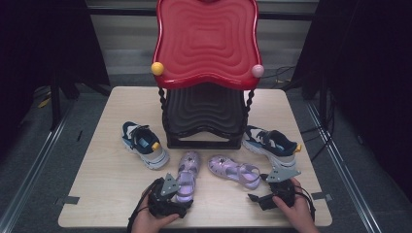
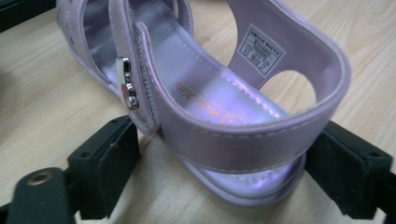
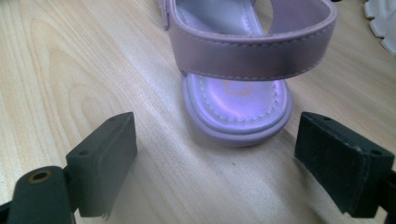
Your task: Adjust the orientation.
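Left gripper view, sandal [image 2: 243, 135] heel between open fingers [image 2: 105, 163], right fingers [image 3: 100, 158] open, short of second sandal [image 3: 238, 112].

table [image 1: 107, 184]: pale wood-grain top, smooth, matt
left sandal [image 2: 233, 140]: lilac faux leather, pearly sheen, white stitching, glossy insole
buckle [image 2: 127, 88]: shiny metal
label [image 2: 265, 50]: white printed cloth tag
right sandal [image 3: 238, 112]: same lilac, glossy insole, smooth strap
rack [image 1: 206, 39]: red glossy plastic, ribbed; lower shelf black plastic
sneakers [image 1: 145, 144]: navy and white, matt
pads [image 3: 105, 158]: black, matt, rubbery
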A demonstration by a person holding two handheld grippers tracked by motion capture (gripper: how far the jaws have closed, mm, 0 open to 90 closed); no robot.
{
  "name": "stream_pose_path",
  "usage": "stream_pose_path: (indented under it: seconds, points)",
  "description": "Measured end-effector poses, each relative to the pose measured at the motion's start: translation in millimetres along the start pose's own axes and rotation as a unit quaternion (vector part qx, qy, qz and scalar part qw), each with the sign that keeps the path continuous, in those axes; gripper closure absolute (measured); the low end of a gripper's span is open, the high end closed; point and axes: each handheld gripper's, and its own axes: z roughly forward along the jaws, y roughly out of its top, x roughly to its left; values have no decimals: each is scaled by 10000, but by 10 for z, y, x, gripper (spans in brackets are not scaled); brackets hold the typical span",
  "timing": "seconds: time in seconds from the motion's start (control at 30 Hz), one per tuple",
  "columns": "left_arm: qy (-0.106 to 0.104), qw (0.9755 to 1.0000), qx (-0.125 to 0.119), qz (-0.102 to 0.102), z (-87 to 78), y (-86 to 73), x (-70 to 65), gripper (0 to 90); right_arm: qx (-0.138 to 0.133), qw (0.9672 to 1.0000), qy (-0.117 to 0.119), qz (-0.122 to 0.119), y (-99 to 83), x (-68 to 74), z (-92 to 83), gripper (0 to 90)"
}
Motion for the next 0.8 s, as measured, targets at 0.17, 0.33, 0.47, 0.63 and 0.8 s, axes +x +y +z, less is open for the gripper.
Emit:
stream_pose_path:
  seconds: [0.17, 0.33, 0.47, 0.63, 0.8]
  points:
    - [-61, 10000, -47, 31, -17, -19, 6, 168, 3, 10000, 3, 8, 0, 1, 0, 127]
    - [-92, 9999, -27, 97, -40, -24, 25, 205, 1, 10000, 12, -2, -1, 1, -2, 127]
    - [-112, 9999, -82, 61, -47, -39, 34, 212, 1, 10000, 17, -10, -2, 2, -3, 126]
    - [-28, 10000, -83, -13, -114, -84, 86, 267, 2, 10000, 20, -11, -4, 2, -4, 127]
    - [-27, 9999, -123, -94, -146, -108, 125, 303, 2, 10000, 21, -12, -4, 3, -5, 127]
